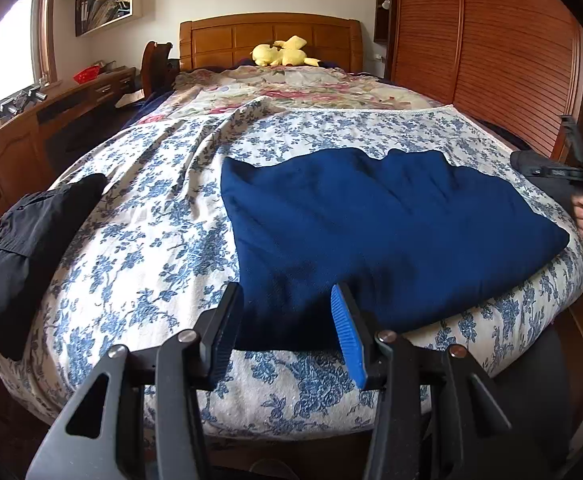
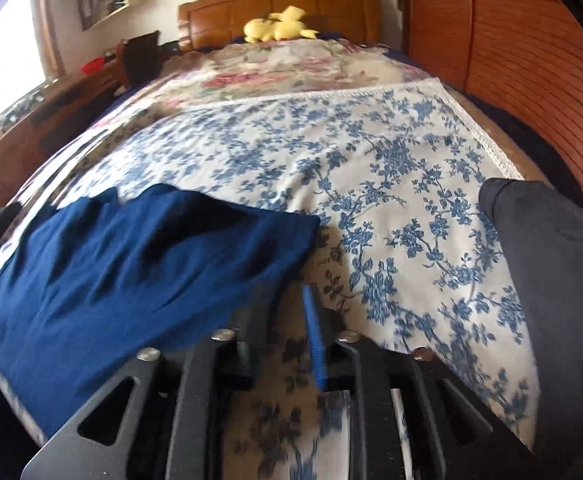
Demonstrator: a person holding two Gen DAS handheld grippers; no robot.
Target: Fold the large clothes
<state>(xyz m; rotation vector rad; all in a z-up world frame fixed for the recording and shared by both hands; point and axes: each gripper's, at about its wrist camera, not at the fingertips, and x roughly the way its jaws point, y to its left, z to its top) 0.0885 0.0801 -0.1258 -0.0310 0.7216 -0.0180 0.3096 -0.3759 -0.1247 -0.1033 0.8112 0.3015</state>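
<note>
Left gripper (image 1: pixel 287 328) half-open, empty, over blue garment (image 1: pixel 371 232) at lower centre; right gripper (image 2: pixel 287 336) slightly parted, empty. Loose fold may slump.

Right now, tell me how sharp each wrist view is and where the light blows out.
Left wrist view: sharp, the blue garment and floral bedspread crisp; window at upper left blown out white; fisheye bends the wardrobe. Right wrist view: motion-blurred throughout, the garment's edges and bedspread print smeared; its window also overexposed.
</note>
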